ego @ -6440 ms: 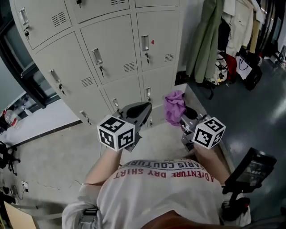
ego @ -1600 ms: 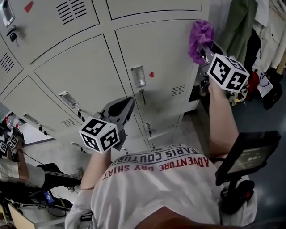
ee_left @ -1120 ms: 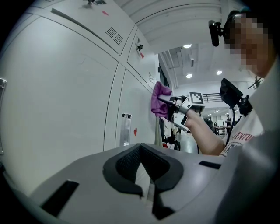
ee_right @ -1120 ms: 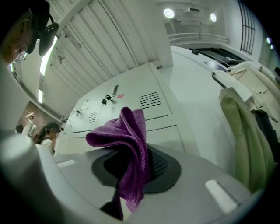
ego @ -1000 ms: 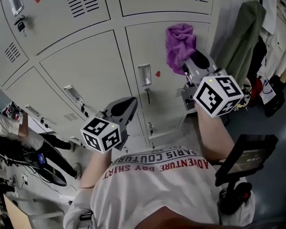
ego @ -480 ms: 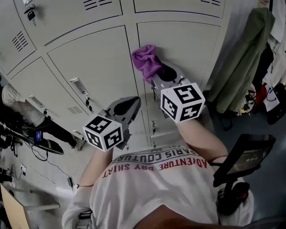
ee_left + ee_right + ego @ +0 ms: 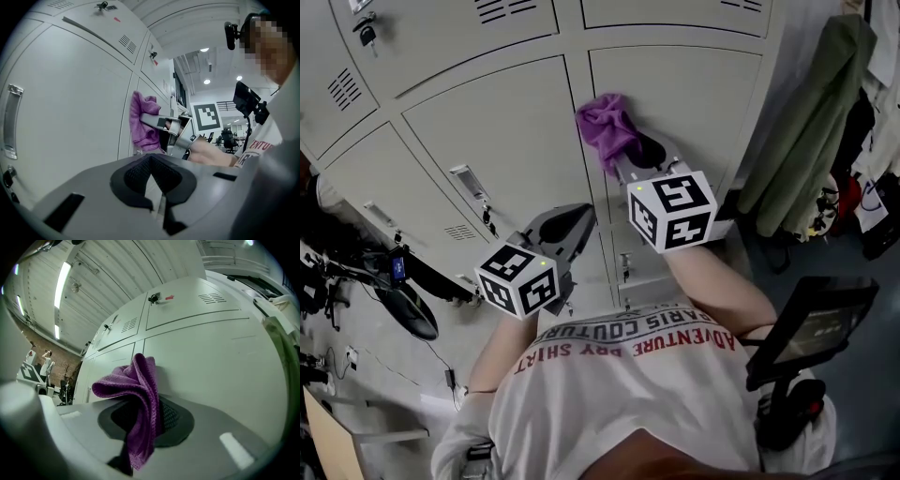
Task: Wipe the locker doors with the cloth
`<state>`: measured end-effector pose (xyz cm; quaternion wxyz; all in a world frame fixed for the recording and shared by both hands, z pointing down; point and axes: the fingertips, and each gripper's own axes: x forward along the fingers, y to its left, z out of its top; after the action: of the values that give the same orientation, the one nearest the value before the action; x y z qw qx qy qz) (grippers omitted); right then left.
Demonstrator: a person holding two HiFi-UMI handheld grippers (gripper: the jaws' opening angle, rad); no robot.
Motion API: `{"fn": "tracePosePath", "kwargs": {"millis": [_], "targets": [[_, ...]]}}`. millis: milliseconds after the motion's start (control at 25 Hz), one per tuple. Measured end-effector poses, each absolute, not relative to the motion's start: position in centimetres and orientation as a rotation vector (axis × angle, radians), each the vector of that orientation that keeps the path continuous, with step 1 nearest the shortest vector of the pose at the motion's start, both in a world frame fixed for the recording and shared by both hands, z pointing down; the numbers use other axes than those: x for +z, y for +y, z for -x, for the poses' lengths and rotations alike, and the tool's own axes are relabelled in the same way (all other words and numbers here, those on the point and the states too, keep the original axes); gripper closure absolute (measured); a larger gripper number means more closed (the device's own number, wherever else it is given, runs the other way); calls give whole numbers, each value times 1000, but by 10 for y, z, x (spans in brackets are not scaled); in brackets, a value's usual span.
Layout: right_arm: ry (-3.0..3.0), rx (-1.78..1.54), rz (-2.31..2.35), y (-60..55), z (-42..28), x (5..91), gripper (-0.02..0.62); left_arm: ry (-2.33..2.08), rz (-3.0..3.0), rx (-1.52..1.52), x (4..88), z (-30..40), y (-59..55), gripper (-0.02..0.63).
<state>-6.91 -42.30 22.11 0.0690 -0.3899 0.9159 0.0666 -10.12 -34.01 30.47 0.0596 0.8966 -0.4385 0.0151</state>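
A purple cloth is clamped in my right gripper, which is shut on it. The cloth presses against a grey locker door at its left edge, beside the seam to the neighbouring door. My left gripper hangs lower and to the left, shut with nothing in it, pointing at the lockers. From the left gripper view, the cloth and the right gripper show against the door ahead.
Locker handles and key locks stick out from the doors. Coats hang to the right of the lockers. A black screen on a stand is at my lower right. Dark gear and cables lie on the floor at left.
My right gripper rose with the cloth to the door's upper right, then swept left across it to the left edge. In the last half second it barely moved. The left gripper stayed put.
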Motion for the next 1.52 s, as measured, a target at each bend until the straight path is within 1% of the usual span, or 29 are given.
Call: {"fn": "tracePosePath", "kwargs": {"millis": [160, 360, 1120, 1360, 1520], "targets": [[2751, 184, 1173, -424, 64, 220, 523, -1325, -2717, 42, 304, 101, -340, 604], [2721, 176, 1223, -431, 41, 219, 523, -1309, -2722, 38, 305, 98, -342, 604], [2442, 83, 1619, -472, -119, 230, 523, -1223, -2760, 59, 308, 70, -348, 604], [2365, 62, 1712, -482, -159, 234, 523, -1225, -2761, 72, 308, 69, -349, 604], [2340, 66, 1749, -485, -173, 237, 523, -1221, -2758, 75, 310, 66, -350, 604]]}}
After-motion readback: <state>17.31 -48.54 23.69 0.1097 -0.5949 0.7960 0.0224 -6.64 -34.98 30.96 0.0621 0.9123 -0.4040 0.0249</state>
